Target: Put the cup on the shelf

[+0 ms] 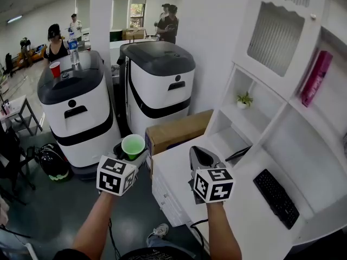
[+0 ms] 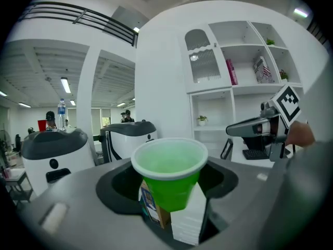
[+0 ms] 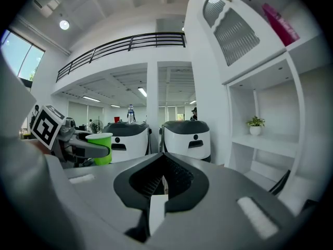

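At lower centre, the left gripper (image 1: 130, 155) is pinching the green cup (image 1: 133, 145) low, probably risking a tip against the shelf (image 1: 230, 115); the right gripper (image 1: 199, 157) is idling, jaws closed and empty.

Two bare forearms reach forward side by side, the left gripper (image 1: 130, 154) clamped on a cup (image 1: 133, 145) and the right gripper (image 1: 198, 155) closed.

The left forearm (image 1: 95, 223) angles up from the lower left and the right forearm (image 1: 223, 232) rises almost straight. Each carries its marker cube, left (image 1: 116, 175) and right (image 1: 213, 184), just ahead of the wrist. The left jaws press on the lower part of the upright cup from both sides. The right jaws meet with nothing between them. The two grippers sit near each other at about the same height, not touching.
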`<action>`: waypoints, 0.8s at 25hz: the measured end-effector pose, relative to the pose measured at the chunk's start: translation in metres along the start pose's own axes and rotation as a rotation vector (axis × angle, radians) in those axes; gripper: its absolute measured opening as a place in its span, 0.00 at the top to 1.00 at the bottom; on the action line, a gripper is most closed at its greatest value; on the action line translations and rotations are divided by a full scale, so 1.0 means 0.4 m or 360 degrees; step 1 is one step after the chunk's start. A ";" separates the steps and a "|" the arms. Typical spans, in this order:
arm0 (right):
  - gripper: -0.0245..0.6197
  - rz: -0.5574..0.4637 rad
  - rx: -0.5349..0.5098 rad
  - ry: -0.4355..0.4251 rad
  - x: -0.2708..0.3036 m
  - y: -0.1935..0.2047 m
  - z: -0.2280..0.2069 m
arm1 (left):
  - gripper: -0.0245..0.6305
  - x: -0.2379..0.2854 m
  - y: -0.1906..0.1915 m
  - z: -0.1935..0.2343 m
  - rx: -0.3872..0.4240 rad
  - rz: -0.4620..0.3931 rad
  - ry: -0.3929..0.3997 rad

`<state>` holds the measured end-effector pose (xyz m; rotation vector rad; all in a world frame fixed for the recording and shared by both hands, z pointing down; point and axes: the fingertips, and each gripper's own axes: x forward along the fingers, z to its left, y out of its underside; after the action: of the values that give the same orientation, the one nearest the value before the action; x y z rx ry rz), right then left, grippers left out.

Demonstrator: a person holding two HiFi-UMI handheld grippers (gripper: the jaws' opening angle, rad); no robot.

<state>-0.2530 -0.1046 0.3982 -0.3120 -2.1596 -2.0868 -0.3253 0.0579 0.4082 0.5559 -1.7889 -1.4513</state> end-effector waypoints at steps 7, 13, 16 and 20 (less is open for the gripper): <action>0.92 -0.0047 0.0084 0.0132 0.065 -0.043 -0.153 | 0.49 0.186 -0.070 -0.019 0.0069 0.0003 0.0138; 0.92 -0.0086 0.0153 0.0242 0.099 -0.055 -0.266 | 0.49 0.333 -0.111 -0.046 0.0122 -0.0001 0.0254; 0.92 -0.0094 0.0184 0.0306 0.104 -0.053 -0.324 | 0.49 0.406 -0.136 -0.074 0.0148 -0.0014 0.0320; 0.92 -0.0096 0.0208 0.0417 0.084 -0.045 -0.398 | 0.49 0.486 -0.168 -0.137 0.0179 -0.0031 0.0427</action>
<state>-0.2987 -0.2619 0.3948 0.0389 -2.1555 -1.8810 -0.4122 -0.1364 0.4022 0.7886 -1.6610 -1.2292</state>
